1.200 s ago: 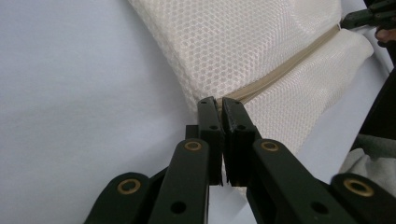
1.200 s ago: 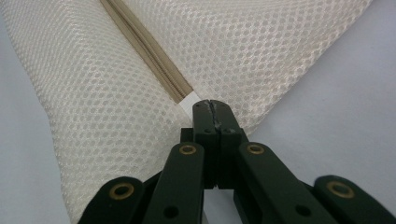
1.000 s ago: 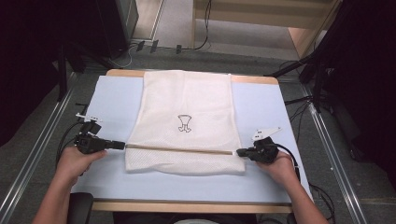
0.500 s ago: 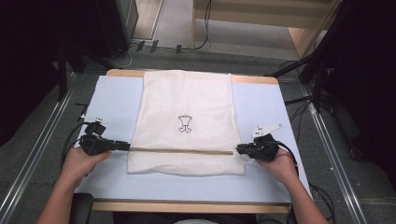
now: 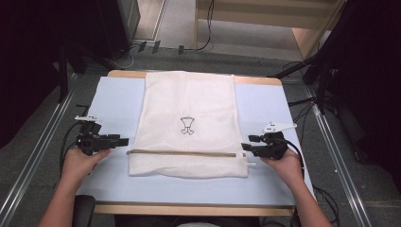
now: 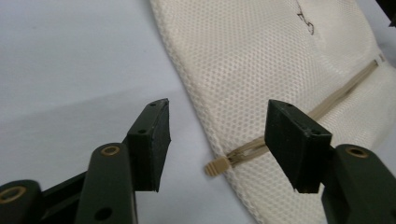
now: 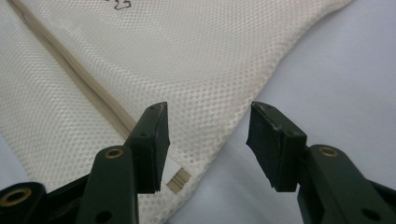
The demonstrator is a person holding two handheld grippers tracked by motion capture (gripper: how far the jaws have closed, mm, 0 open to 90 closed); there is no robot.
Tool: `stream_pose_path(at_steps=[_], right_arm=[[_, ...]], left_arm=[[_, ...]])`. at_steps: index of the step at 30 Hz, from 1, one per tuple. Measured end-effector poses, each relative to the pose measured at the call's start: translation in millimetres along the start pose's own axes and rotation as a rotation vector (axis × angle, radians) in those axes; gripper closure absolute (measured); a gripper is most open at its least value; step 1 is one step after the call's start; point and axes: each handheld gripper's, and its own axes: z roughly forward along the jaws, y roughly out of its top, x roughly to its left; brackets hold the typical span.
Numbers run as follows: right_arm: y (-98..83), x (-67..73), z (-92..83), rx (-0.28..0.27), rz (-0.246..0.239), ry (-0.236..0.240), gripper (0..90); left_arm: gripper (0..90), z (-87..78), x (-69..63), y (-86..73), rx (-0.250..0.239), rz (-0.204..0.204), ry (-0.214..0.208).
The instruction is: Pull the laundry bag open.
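A white mesh laundry bag [image 5: 189,123] lies flat on the pale blue mat, with a small black logo [image 5: 187,125] and a tan zipper [image 5: 184,152] running across its near part. My left gripper [image 5: 124,141] rests open just off the bag's left edge; in the left gripper view the zipper's end tab [image 6: 217,165] lies between the open jaws. My right gripper [image 5: 245,147] is open at the bag's right edge, and the bag's edge [image 7: 219,140] and zipper end [image 7: 179,179] sit between its jaws in the right gripper view.
The mat [image 5: 274,104] covers a wooden table [image 5: 189,208]. Metal rails [image 5: 33,156] run along both sides on the floor. Cables [image 5: 307,101] lie beyond the table's right edge, and dark equipment stands at the back left and right.
My left gripper has pulled back to the left, off the bag's edge. The right gripper has barely moved.
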Motion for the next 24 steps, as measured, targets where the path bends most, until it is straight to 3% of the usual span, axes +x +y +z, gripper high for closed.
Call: stream_pose_path(at_steps=[9, 16, 24], right_arm=[[-8.7, -18.6, -6.9, -0.009, 0.091, -0.063, 44.8], [-14.3, -26.5, -10.4, -0.025, 0.123, -0.075, 42.7], [-19.8, -30.3, -13.7, -0.028, 0.148, -0.101, 40.3]], left_arm=[[35.9, -1.8, 8.7, 1.3, -0.058, 0.041, 0.065], [34.0, 0.8, 13.2, 3.4, -0.058, 0.027, 0.106], [33.9, 5.2, 14.8, 6.8, -0.057, 0.020, 0.105]])
